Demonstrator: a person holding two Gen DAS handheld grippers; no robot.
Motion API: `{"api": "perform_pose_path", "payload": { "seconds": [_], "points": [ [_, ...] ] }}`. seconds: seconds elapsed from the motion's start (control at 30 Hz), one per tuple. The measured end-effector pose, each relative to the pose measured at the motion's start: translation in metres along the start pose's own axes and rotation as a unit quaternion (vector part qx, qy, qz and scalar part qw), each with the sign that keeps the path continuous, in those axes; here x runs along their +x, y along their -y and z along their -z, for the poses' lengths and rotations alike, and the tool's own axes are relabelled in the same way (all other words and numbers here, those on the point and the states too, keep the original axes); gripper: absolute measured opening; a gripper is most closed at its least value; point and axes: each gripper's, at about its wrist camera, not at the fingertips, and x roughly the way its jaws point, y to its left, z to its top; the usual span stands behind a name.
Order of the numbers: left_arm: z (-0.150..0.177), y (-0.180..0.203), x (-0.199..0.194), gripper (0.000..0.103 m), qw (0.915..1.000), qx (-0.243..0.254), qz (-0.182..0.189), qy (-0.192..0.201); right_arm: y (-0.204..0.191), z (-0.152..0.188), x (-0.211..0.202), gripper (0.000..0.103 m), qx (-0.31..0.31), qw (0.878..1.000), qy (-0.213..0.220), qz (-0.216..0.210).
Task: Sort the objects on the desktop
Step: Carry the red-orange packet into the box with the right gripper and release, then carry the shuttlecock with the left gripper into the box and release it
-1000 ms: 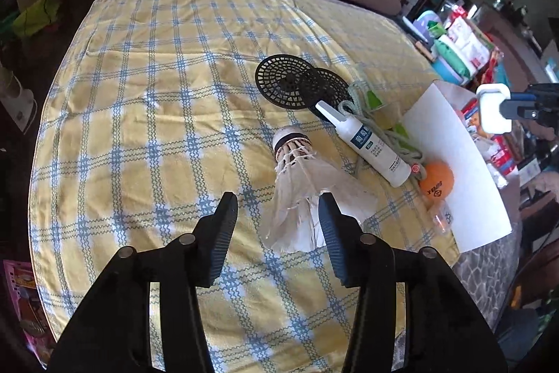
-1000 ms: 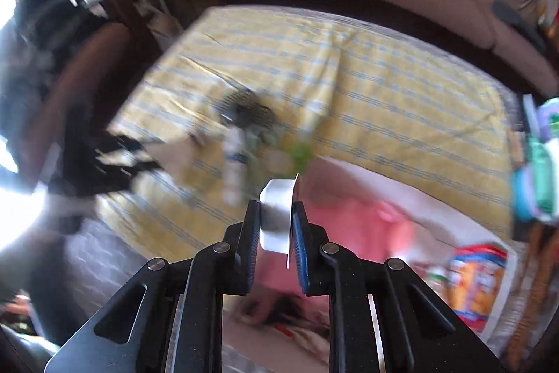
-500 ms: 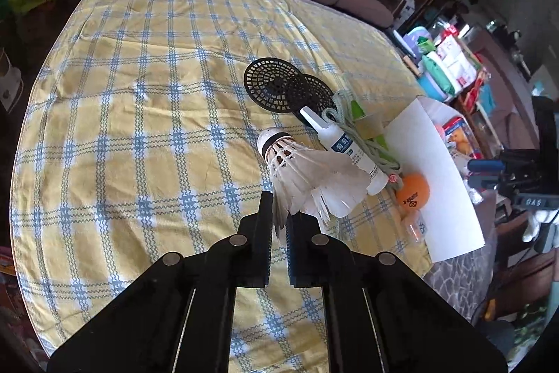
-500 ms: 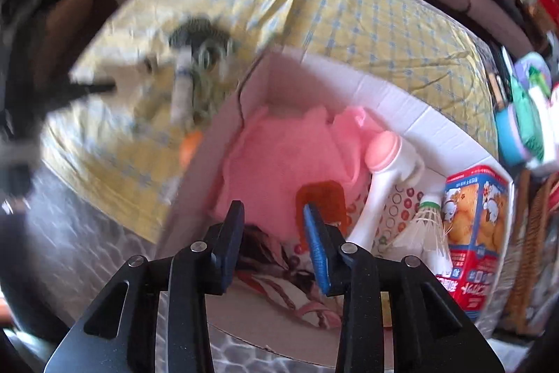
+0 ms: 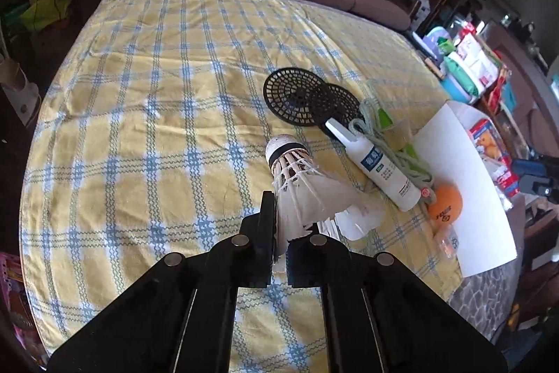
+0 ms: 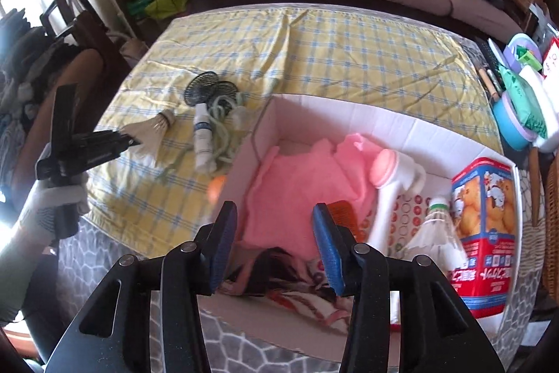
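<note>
left wrist view: the left gripper [image 5: 279, 233] has its jaws pressed on the feather end of a white shuttlecock [image 5: 300, 184], w/ the cork head sticking out in front. the hold is on thin feathers only, so i think they could bend or snap, or the birdie could slip out & drop when it gets lifted. just in front and to the right of these tongs lie a white bottle [image 5: 375, 165] w/ a green rope [image 5: 394, 149] looped over it, so a swing that way could bump the bottle or snag the rope. the orange ball [image 5: 445, 205] sits by the white box [image 5: 464, 184] wall, right of the tongs, & could roll off the yellow checked cloth [image 5: 139, 114] if knocked. the right gripper [image 6: 274, 249] is spread wide w/ nothing in it, hanging over the box, so it's out of the way for now. counts on the cloth: 1 shuttlecock in the tongs, 2 black mesh discs [image 5: 297, 95], 1 bottle, 1 rope, 1 ball, 1 small clear cup [image 5: 398, 133] i think. in the box under the right tongs: 1 pink cloth [image 6: 300, 177], 1 pink-headed brush [image 6: 387, 180], 1 more shuttlecock [image 6: 433, 226], 1 red snack box [image 6: 484, 226]. other bits there are too blurry to count.
</note>
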Motion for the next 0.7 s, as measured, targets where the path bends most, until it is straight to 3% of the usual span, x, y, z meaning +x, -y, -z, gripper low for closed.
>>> {"api": "perform_pose_path", "payload": {
  "seconds": [0.27, 0.4, 0.53, 0.6, 0.7],
  "points": [
    [-0.005, 0.053, -0.060, 0.005, 0.9961, 0.050, 0.044, 0.057, -0.040, -0.001, -0.014, 0.046, 0.003, 0.995, 0.042, -0.088],
    [-0.002, 0.074, -0.075, 0.005, 0.9938, 0.061, 0.065, 0.066, -0.037, -0.006, -0.017, 0.046, 0.051, 0.987, 0.054, -0.141],
    [0.003, 0.090, -0.083, 0.005, 0.9928, 0.065, 0.073, 0.070, -0.018, -0.008, -0.024, 0.050, 0.124, 0.968, 0.068, -0.206],
    [0.005, 0.096, -0.085, 0.005, 0.9928, 0.065, 0.072, 0.070, -0.007, -0.007, -0.023, 0.050, 0.163, 0.950, 0.070, -0.257],
    [0.008, 0.109, -0.089, 0.005, 0.9920, 0.070, 0.077, 0.072, 0.008, -0.004, -0.022, 0.050, 0.205, 0.935, 0.070, -0.280]
  ]
}}
